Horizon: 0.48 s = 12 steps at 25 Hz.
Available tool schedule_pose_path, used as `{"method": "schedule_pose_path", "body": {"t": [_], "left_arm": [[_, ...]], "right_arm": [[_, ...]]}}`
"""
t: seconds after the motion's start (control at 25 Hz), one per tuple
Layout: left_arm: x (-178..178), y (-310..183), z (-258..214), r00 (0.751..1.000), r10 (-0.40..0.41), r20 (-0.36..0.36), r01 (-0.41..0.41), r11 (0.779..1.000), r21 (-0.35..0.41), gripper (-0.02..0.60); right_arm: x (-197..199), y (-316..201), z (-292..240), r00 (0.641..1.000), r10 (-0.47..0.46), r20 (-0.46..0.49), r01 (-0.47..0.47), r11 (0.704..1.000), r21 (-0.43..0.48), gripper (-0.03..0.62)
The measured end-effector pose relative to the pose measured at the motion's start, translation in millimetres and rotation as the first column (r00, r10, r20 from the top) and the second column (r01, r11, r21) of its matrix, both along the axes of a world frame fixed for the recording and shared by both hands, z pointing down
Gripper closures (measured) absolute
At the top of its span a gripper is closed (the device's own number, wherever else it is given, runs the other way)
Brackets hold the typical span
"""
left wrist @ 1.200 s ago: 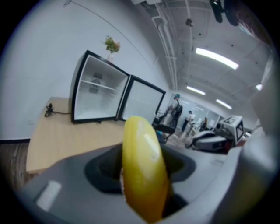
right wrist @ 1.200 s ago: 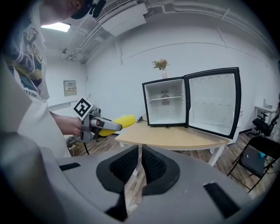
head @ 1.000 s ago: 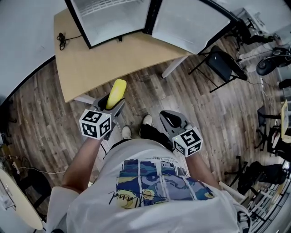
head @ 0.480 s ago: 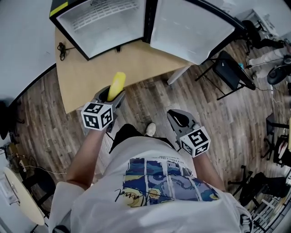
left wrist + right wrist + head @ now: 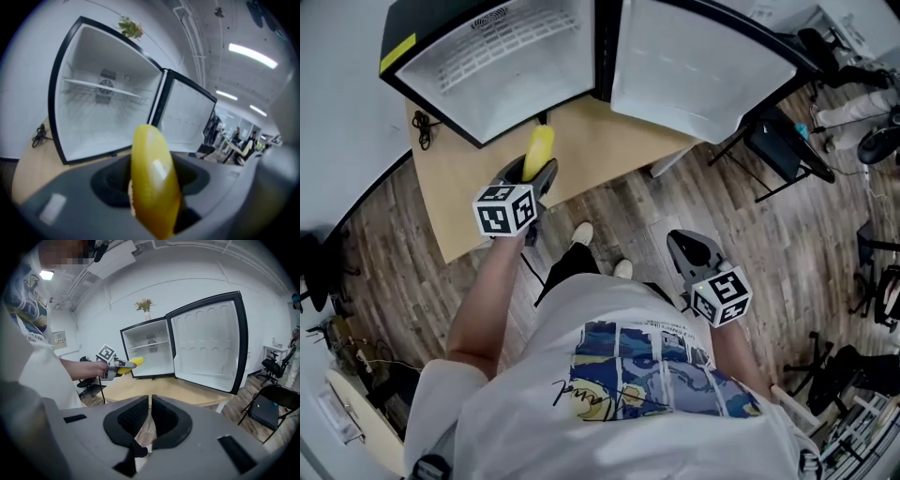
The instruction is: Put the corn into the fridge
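1. The left gripper [image 5: 536, 178] clamps the corn [image 5: 152, 178] between its jaws, tip protruding ahead.
2. The open fridge [image 5: 70, 79] lies ahead of the jaws. Advise a steady entry below the shelf [image 5: 103, 89].
3. The right gripper [image 5: 150, 420] has its jaws together, empty.

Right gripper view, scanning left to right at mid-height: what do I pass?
Person's forearm → left gripper holding the corn → open fridge → fridge door → black folding chair.
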<state>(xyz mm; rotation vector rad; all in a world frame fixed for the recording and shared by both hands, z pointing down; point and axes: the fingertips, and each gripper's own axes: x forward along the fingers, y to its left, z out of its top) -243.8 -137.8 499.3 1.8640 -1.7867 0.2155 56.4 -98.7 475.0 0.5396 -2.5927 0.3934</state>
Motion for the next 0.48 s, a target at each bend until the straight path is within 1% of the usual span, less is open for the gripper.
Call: {"method": "schedule_pose_path", "body": {"t": [0.2,0.36,0.48], "left_arm": [[-50,-55,8,1.000,0.016,0.018,-0.016,1.000,-0.009,0.327],[-78,-98,15,0.998,0.050,0.028,-0.049,0.999,-0.015,0.327],[-98,-122,23,0.998,0.056,0.033,-0.056,0.998,-0.026,0.327]], "right_arm": [[-24,-29,-9,0.995,0.101,-0.001,-0.101,0.995,0.020,0.569],[-42,-45,-15,0.985,0.172,-0.002,-0.172,0.985,0.029,0.569],[-52,-51,-17,0.978,0.210,-0.006,-0.210,0.977,0.037,0.568]]}}
